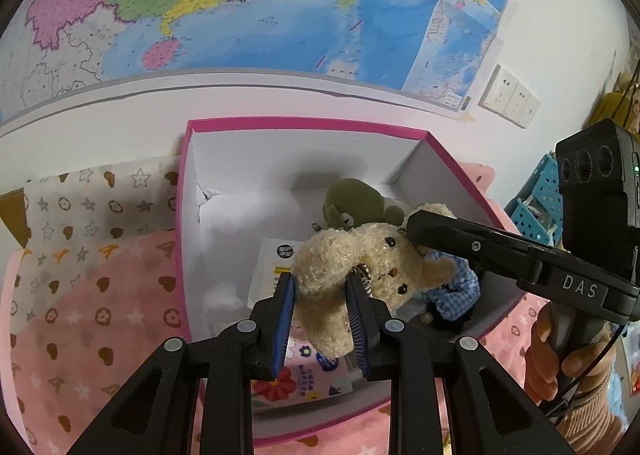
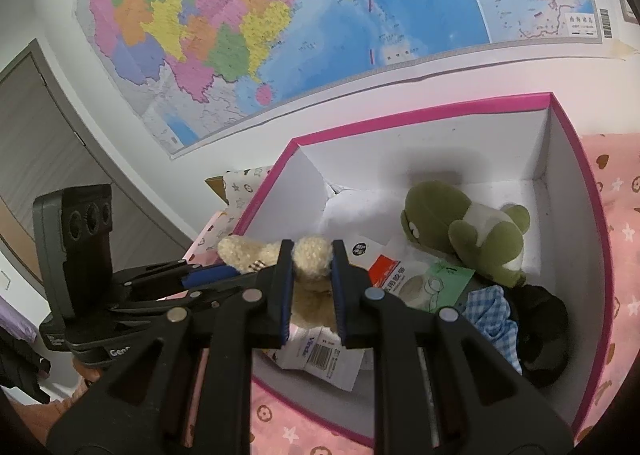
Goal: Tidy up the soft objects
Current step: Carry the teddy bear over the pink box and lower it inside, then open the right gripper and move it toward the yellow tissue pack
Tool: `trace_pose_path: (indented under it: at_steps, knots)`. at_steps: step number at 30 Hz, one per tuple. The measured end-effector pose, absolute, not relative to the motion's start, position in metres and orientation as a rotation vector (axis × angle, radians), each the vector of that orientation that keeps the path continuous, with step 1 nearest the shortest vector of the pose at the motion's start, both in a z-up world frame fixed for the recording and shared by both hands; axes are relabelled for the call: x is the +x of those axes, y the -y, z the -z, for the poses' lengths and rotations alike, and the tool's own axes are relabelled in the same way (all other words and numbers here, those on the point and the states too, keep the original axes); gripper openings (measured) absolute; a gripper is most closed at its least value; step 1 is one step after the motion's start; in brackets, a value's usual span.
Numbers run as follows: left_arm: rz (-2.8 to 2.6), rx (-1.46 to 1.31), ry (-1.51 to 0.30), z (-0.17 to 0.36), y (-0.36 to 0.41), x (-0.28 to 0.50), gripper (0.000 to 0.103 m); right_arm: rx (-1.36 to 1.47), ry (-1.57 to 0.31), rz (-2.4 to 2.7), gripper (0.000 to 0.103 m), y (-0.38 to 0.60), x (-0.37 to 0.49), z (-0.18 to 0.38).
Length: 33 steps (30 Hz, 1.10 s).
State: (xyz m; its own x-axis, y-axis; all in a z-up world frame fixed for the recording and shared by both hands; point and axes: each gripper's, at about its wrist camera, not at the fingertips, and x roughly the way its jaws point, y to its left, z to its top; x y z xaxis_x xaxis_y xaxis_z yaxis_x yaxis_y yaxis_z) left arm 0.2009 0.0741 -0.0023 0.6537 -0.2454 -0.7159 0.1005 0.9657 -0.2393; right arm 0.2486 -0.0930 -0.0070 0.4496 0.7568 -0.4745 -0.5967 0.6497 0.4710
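Observation:
A cream teddy bear (image 1: 376, 263) in a blue checked outfit hangs over the open pink box (image 1: 304, 123). My left gripper (image 1: 320, 283) is shut on one of its limbs. My right gripper (image 2: 312, 259) is shut on another fuzzy part of the bear (image 2: 312, 255), and its finger shows in the left wrist view (image 1: 460, 237) beside the bear's head. A green plush toy (image 2: 464, 231) lies inside the box at the back. The bear's checked clothing (image 2: 492, 315) and dark feet hang into the box.
The box (image 2: 592, 223) stands on pink patterned bedding (image 1: 80, 315) against a wall with a large map (image 2: 280, 15). Packets and tissue packs (image 2: 404, 275) lie on the box floor. A blue perforated basket (image 1: 536, 207) stands to the right.

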Motion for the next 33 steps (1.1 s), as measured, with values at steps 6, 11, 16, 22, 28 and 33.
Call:
trace_pose_path:
  at_steps: [6,11,16,22,28,33]
  knots:
    - [0.168,-0.192,-0.848,0.006,-0.081,0.209,0.025,0.251,-0.725,-0.841,0.020,0.087,0.255,0.010]
    - [0.105,-0.204,-0.845,0.008,-0.091,0.217,0.025,0.259,-0.732,-0.813,0.025,0.081,0.262,0.015]
    - [0.081,-0.210,-0.828,0.005,-0.097,0.211,0.028,0.259,-0.753,-0.785,0.040,0.078,0.266,0.022]
    - [0.099,-0.171,-0.787,-0.001,-0.087,0.193,0.031,0.238,-0.753,-0.789,0.040,0.084,0.258,0.025]
    - [0.165,-0.133,-0.717,-0.015,-0.071,0.162,0.041,0.216,-0.724,-0.816,0.040,0.095,0.235,0.019]
    - [0.176,-0.117,-0.679,-0.021,-0.063,0.137,0.050,0.207,-0.678,-0.846,0.048,0.108,0.211,0.009]
